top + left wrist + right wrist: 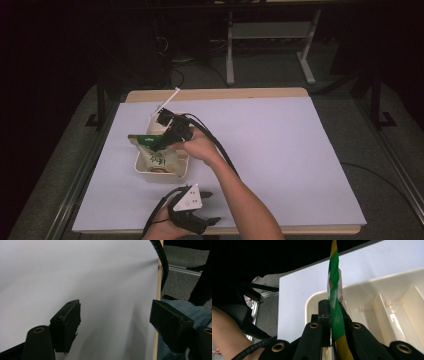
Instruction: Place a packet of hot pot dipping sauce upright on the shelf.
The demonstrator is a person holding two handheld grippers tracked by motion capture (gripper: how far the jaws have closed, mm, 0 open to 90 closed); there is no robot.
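Packet: flat, glossy pouch (154, 150) with a green and yellow top band and a pale printed face, held tilted over the bin, lower end inside it.
Right tongs: (332, 312) clamped on the packet's green edge.
Bin: cream plastic tub (181, 169), rounded corners, smooth ribbed walls.
Left tongs: (115, 322) wide apart, holding nothing, at the near edge.
Worktop: wood under a smooth white sheet (280, 150).

Both grippers are black, with blocky jaws on arms pinned by brass-ringed rivets. The left gripper (212, 207) carries a grey three-cornered plate (190, 198) dotted with small marks. A ribbed black cable (220, 147) trails from the right gripper (159, 141).
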